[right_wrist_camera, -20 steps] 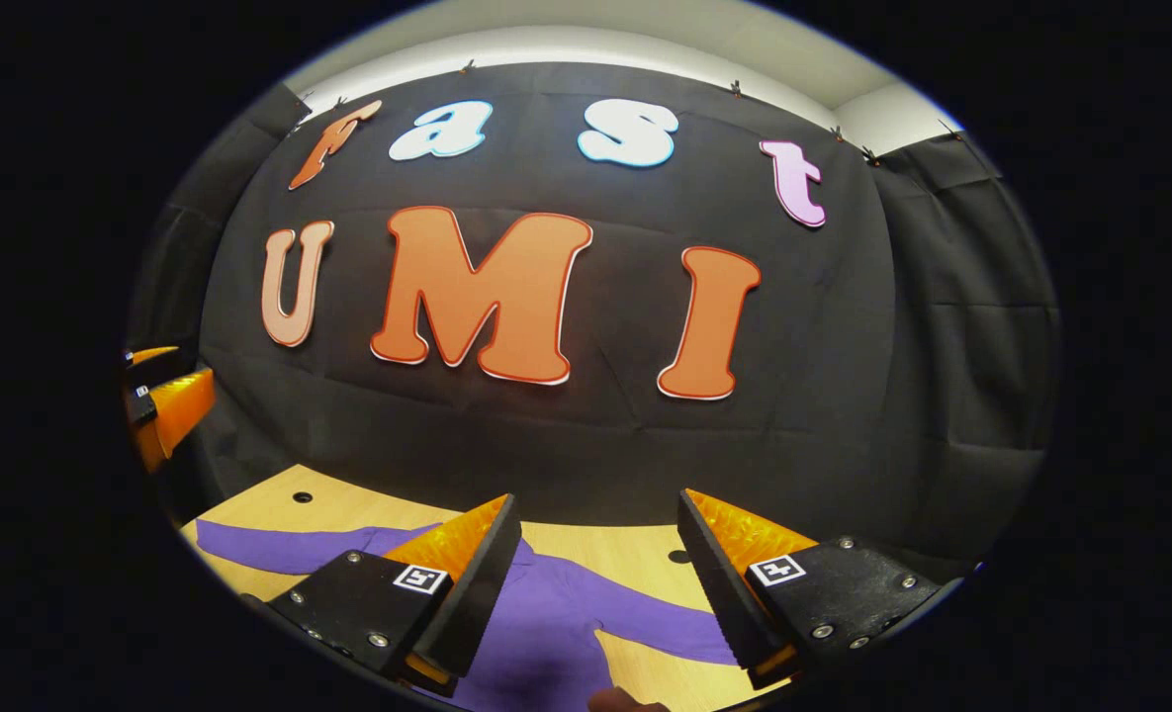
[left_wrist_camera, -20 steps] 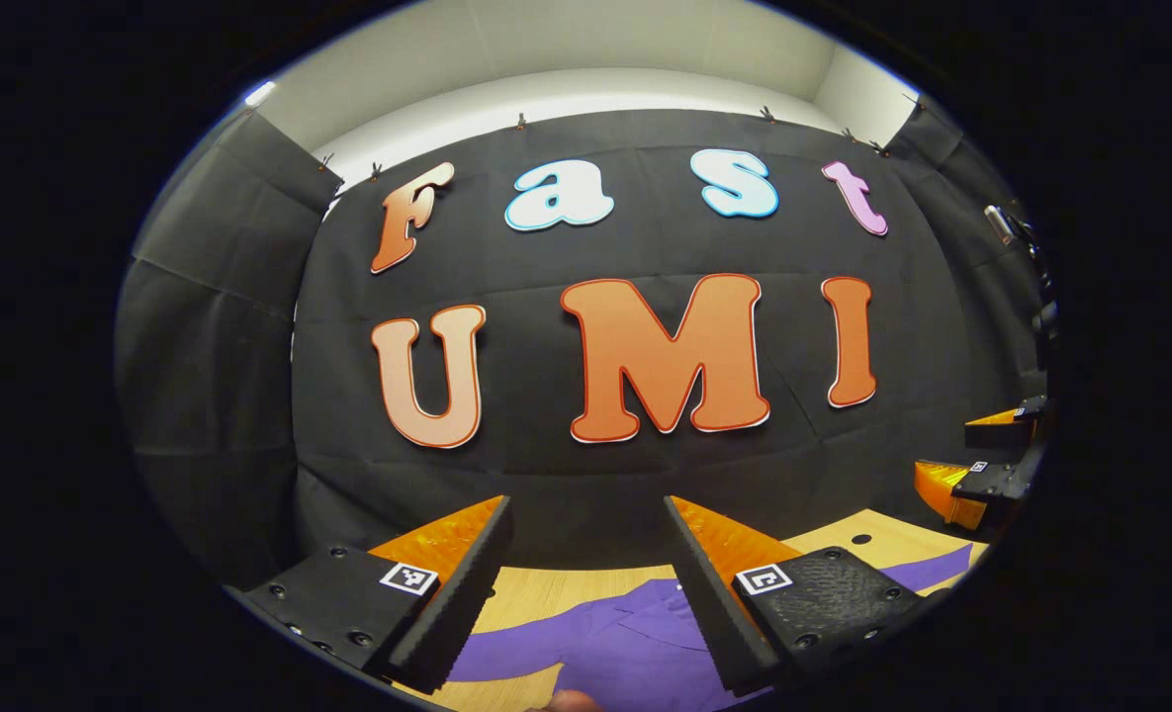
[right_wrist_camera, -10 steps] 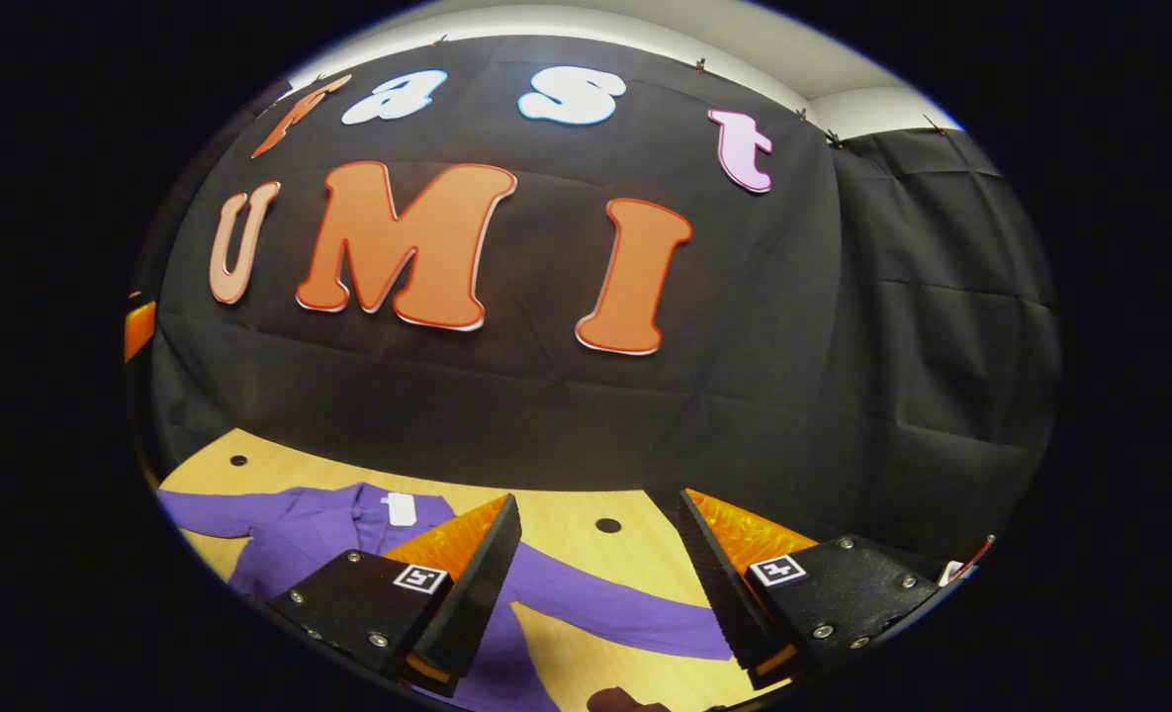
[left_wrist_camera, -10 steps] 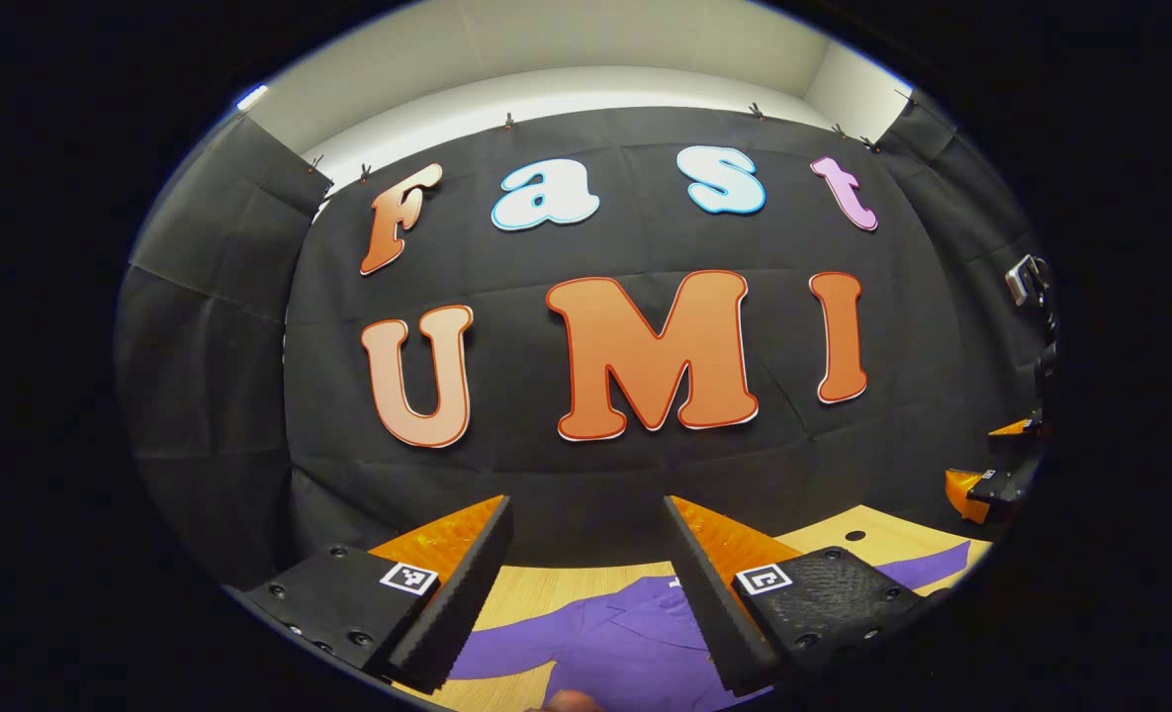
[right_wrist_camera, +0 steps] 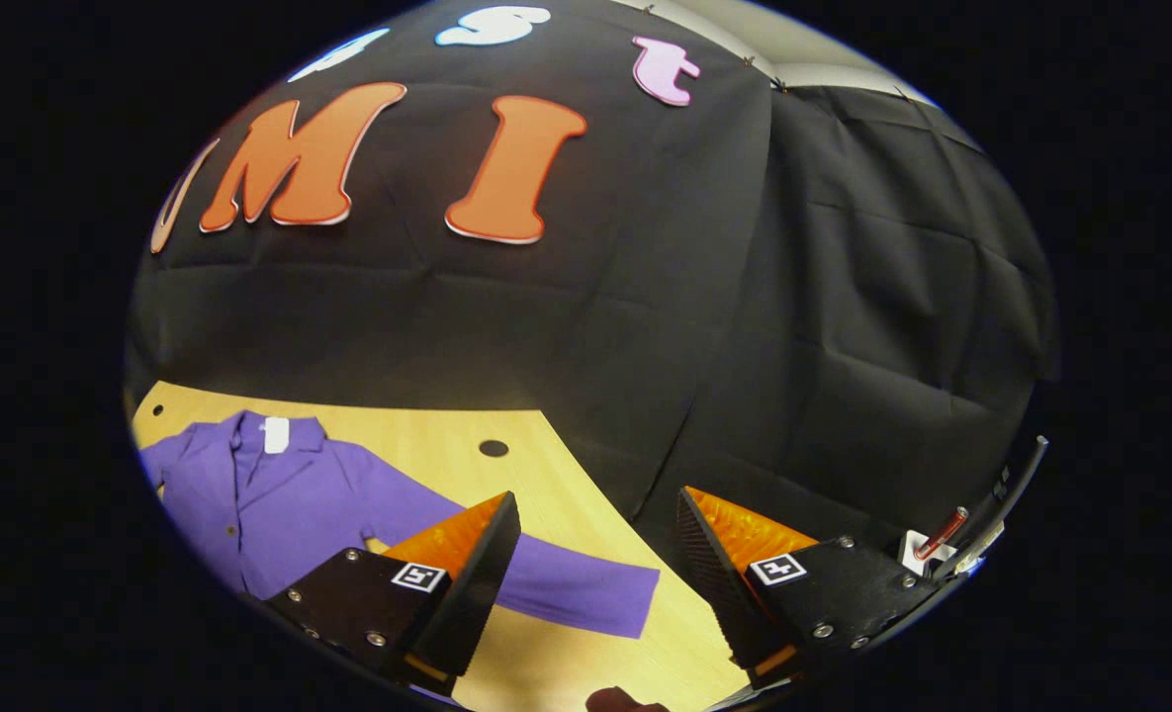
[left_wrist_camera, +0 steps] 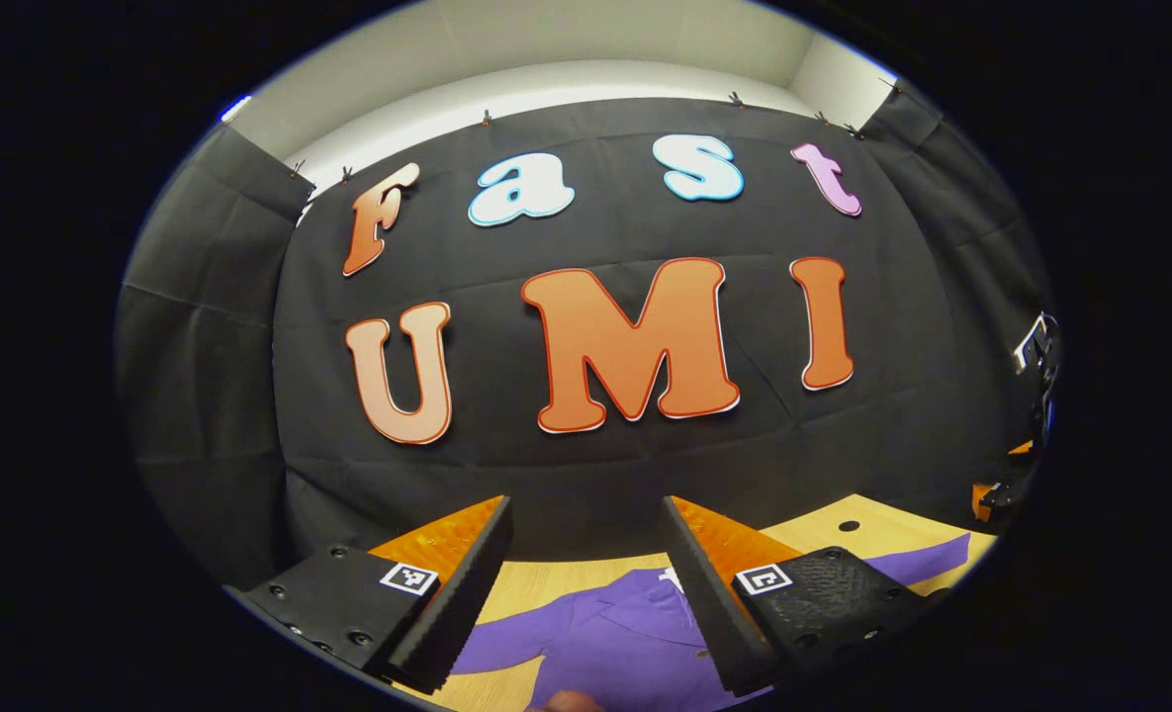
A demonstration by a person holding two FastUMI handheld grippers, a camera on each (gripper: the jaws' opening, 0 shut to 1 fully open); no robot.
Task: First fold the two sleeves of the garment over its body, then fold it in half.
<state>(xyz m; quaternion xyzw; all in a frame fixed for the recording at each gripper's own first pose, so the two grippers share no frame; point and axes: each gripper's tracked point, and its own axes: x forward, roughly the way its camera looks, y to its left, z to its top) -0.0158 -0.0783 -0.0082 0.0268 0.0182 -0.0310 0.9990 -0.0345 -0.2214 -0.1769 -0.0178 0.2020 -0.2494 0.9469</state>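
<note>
**Both claws wide open, shirt flat on the table**

The left gripper [left_wrist_camera: 586, 574] has its fingers spread wide with nothing between them, up above the purple garment [left_wrist_camera: 615, 643] on the wooden table [left_wrist_camera: 823, 529]. Same for the right gripper [right_wrist_camera: 595, 583]: released, touching nothing. From its view the garment [right_wrist_camera: 279, 494] lies spread out, collar toward the black wall, one sleeve [right_wrist_camera: 576, 598] stretched out flat past the fingers. At the right edge of the left gripper view there's probably the other gripper, hard to tell.

The left gripper [left_wrist_camera: 586, 564] is held level with fingers spread wide; the right gripper [right_wrist_camera: 595, 564] (tilted downward) has its fingers parted too, gripping nothing.
</note>
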